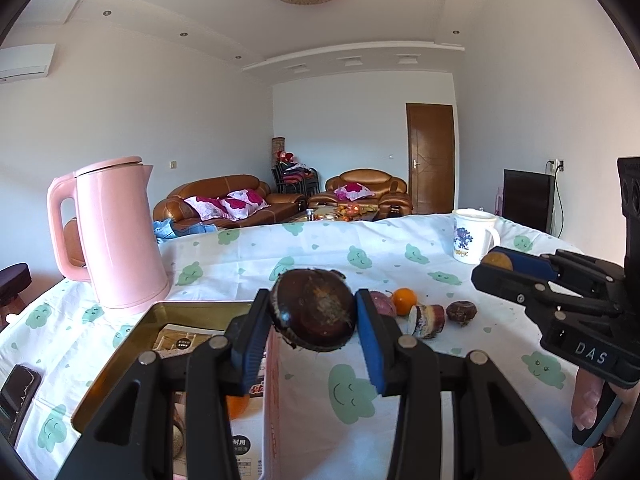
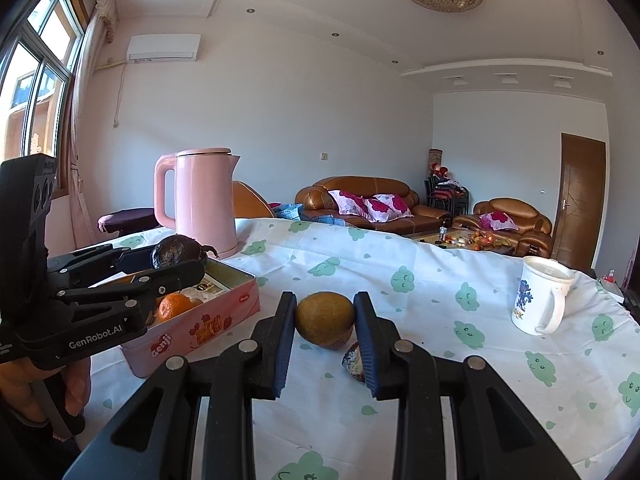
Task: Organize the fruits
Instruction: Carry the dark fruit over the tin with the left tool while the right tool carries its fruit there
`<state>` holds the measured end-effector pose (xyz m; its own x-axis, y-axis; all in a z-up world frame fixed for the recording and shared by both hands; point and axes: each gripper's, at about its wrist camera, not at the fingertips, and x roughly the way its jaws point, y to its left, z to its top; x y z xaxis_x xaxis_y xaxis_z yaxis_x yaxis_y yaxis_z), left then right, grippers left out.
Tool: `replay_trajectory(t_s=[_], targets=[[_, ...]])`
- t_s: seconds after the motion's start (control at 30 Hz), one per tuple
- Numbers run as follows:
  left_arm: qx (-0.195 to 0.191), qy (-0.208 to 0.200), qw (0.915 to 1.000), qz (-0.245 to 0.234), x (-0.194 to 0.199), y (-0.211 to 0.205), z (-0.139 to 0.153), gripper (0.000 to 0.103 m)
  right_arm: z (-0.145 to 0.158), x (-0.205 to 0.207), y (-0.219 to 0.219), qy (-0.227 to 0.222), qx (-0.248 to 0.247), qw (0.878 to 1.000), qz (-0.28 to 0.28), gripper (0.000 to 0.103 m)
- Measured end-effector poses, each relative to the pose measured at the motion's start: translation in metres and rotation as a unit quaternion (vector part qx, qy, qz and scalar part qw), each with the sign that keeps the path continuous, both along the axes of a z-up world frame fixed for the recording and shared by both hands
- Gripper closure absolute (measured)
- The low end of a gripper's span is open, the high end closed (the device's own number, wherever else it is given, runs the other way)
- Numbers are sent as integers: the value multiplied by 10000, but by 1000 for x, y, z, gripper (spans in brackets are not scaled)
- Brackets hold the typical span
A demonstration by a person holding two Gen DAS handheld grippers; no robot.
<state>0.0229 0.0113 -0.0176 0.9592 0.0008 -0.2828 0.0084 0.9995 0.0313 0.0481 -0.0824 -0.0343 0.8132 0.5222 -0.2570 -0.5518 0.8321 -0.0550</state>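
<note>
The left gripper squeezes a dark brown fruit and holds it up over the pink tin. The right gripper squeezes a yellow-brown fruit above the cloth. An orange sits in the tin.

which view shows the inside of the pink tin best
The right wrist view: the tin is seen from its open side, with an orange and paper inside, partly hidden by the left gripper. In the left wrist view that gripper's fingers block most of the tin, leaving its gold wall and some paper.
</note>
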Motion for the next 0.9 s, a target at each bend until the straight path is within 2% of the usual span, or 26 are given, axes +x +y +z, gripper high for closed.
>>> replay_trajectory(t_s=[0.5, 0.9], targets=[[-122, 87, 9992, 357, -2, 37, 2, 60, 16, 2, 43, -33, -226, 9989, 403, 72], [-148, 227, 9957, 888, 2, 85, 5, 60, 30, 14, 86, -43, -372, 9962, 783, 72]])
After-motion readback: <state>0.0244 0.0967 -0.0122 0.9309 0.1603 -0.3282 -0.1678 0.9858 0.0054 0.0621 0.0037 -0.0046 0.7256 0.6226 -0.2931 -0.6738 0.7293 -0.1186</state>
